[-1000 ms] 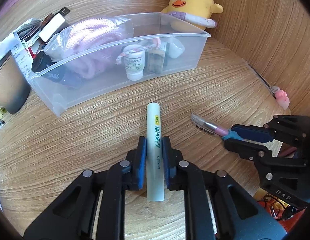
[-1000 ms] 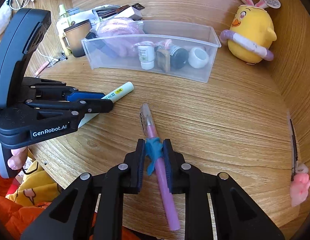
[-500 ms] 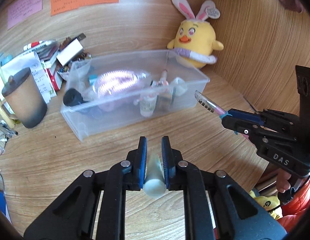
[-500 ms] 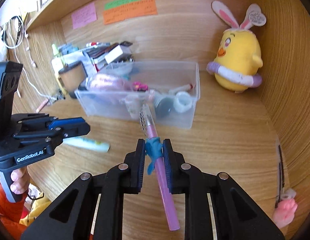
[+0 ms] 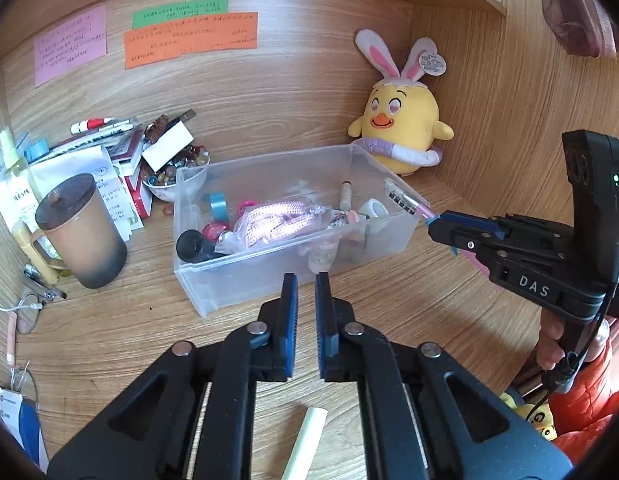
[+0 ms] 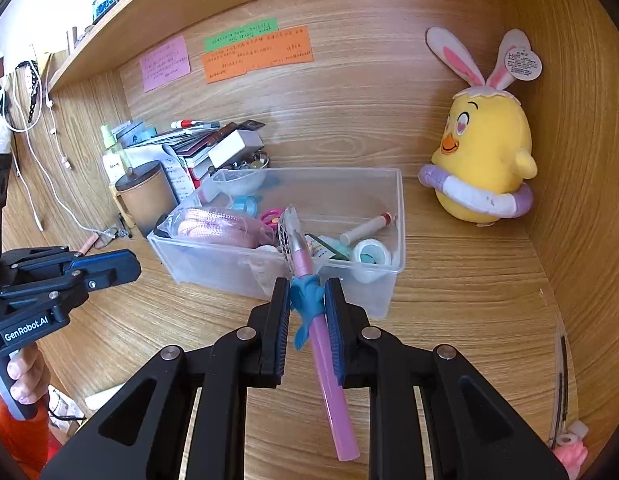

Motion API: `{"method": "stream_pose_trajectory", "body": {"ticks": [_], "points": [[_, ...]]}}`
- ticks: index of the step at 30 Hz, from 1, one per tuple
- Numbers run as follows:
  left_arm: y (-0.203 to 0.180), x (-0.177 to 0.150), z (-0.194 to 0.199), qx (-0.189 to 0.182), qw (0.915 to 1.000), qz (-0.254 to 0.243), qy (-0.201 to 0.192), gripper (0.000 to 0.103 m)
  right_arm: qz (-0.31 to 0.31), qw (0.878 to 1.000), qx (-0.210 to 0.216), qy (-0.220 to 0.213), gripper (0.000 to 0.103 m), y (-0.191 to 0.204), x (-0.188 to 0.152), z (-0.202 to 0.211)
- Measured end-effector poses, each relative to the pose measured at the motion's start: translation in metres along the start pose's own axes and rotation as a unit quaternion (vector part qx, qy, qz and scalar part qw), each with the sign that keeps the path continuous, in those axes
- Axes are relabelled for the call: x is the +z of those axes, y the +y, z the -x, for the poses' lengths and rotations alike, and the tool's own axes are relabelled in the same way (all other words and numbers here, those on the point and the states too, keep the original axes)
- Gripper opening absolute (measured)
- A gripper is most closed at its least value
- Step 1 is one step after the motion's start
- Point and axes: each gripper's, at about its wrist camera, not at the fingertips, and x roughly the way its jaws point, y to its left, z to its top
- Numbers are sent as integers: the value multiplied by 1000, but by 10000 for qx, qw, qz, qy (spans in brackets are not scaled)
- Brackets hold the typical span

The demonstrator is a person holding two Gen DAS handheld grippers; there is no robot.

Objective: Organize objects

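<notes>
My right gripper [image 6: 306,308] is shut on a pink pen [image 6: 321,344] with a clear cap and a blue clip, held in the air at the near right corner of the clear plastic bin [image 6: 393,280]. In the left wrist view the pen's cap [image 5: 405,200] reaches over the bin's right end [image 5: 405,232]. My left gripper [image 5: 305,312] is empty, its jaws a narrow gap apart, raised in front of the bin. A pale green tube [image 5: 305,440] lies on the desk beneath it. The bin holds a pink rope bag [image 5: 277,222], tape rolls and small bottles.
A yellow chick plush [image 6: 481,168] sits in the back right corner. A brown lidded mug [image 5: 83,232], a stack of books and papers [image 5: 109,152] and a bowl of beads stand left of the bin. A hair clip with a pink paw [image 6: 565,424] lies at the right wall.
My left gripper let go of the pale green tube, which now lies on the desk, and rose. My right gripper lifted the pink pen and carried it to the bin.
</notes>
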Motion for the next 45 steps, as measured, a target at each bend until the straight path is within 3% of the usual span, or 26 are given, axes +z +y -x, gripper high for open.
{"method": "stream_pose_trajectory", "body": {"ticks": [3,8,14,19,21,23,25,33,41,45], "points": [[6,-9,-4,56,9998,0,191,15,-32,10000,42,55,16,0,1,-6],[20,-37,-7,10,9979,145,633,43,-36,10000,-3,70,16,-4,5,-11],[30,-80,-14,69,9920,200,1242,43,93,9999,-138,-20,16,-9,26,-19],[33,-99,-14,43,9902,285,1367,45,195,9996,-225,14,16,-6,44,-37],[30,-102,-12,92,9915,204,1286,35,208,9995,-221,56,16,-4,50,-44],[27,-103,-11,139,9919,137,1257,19,232,9994,-244,114,16,-3,54,-53],[27,-104,-11,201,9924,123,1207,15,226,9993,-208,194,16,-2,57,-61],[41,-90,-4,439,9944,289,919,15,264,9980,-65,570,16,-6,62,-89],[71,-39,19,292,9960,790,287,15,482,9946,32,921,16,0,63,-112],[76,-10,23,403,9958,825,-7,15,546,9925,86,1093,16,2,60,-123]]}}
